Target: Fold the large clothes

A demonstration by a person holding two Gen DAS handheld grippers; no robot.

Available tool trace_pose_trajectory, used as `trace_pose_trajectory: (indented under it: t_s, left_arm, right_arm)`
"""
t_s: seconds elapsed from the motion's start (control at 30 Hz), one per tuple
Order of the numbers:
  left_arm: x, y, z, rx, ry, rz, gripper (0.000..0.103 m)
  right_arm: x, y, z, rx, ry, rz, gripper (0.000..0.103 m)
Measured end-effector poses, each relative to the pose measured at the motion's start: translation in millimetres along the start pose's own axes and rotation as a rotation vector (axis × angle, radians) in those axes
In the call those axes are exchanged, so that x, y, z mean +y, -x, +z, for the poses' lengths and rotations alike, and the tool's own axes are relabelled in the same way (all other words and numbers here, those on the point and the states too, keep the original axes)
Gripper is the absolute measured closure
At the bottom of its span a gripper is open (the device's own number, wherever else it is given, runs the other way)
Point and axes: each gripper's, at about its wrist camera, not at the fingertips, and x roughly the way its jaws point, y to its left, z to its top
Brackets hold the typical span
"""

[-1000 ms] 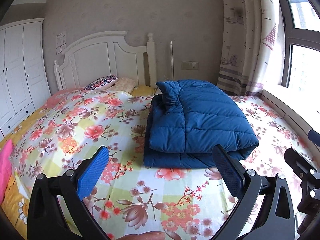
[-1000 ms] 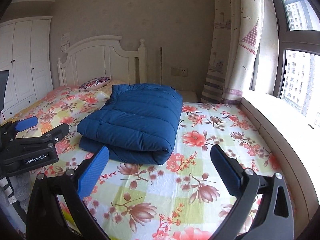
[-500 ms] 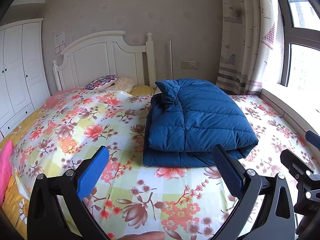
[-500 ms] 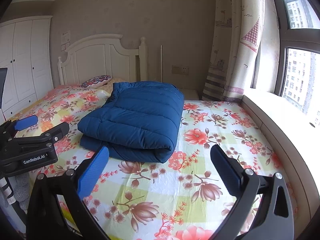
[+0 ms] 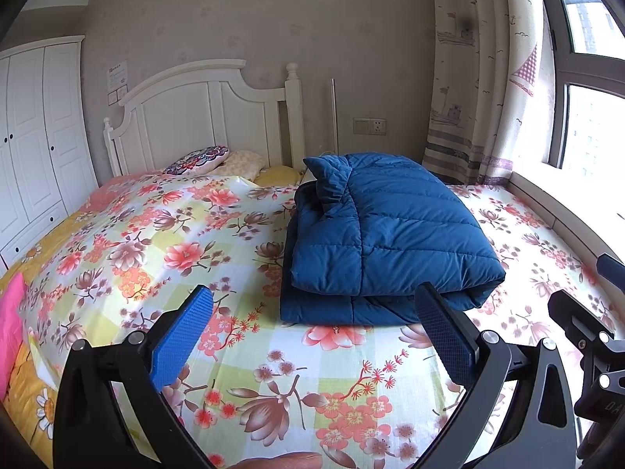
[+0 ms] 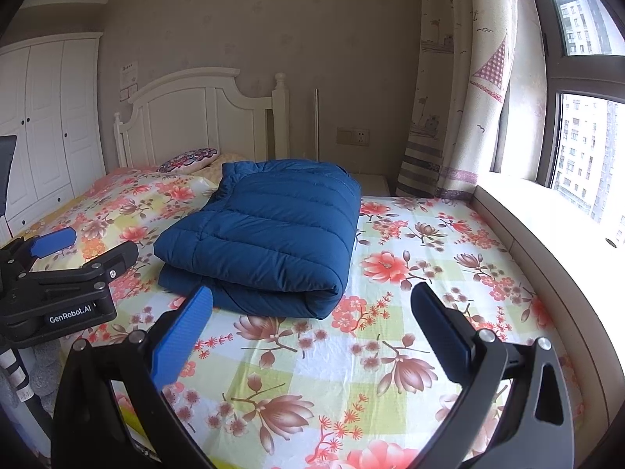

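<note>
A dark blue quilted down jacket [image 5: 383, 234] lies folded into a thick rectangular bundle on the floral bedsheet [image 5: 175, 254]. It also shows in the right wrist view [image 6: 269, 230]. My left gripper [image 5: 316, 328] is open and empty, held back from the jacket's near edge above the sheet. My right gripper [image 6: 312, 324] is open and empty, also short of the jacket's near edge. The left gripper shows at the left of the right wrist view [image 6: 84, 244], and part of the right gripper at the right edge of the left wrist view [image 5: 586, 320].
A white headboard [image 5: 203, 117] and pillows [image 5: 199, 156] are at the far end of the bed. A white wardrobe [image 5: 35, 136] stands left. A window ledge [image 6: 547, 234] and curtain [image 6: 449, 117] run along the right. A pink item [image 5: 9, 328] lies at the bed's left edge.
Both views have drifted slightly, with the jacket sitting a touch higher in frame. The jacket has not moved and both grippers stay open.
</note>
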Motion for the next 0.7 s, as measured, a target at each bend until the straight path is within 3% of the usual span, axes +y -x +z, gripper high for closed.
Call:
trace_pose_trajectory:
  t_s: [0.7]
  left_arm:
    - [-2,5,1,-0.02,-0.026,0.003,0.004]
  right_arm:
    - [10,4,2,-0.011,-0.005,0.003,0.002]
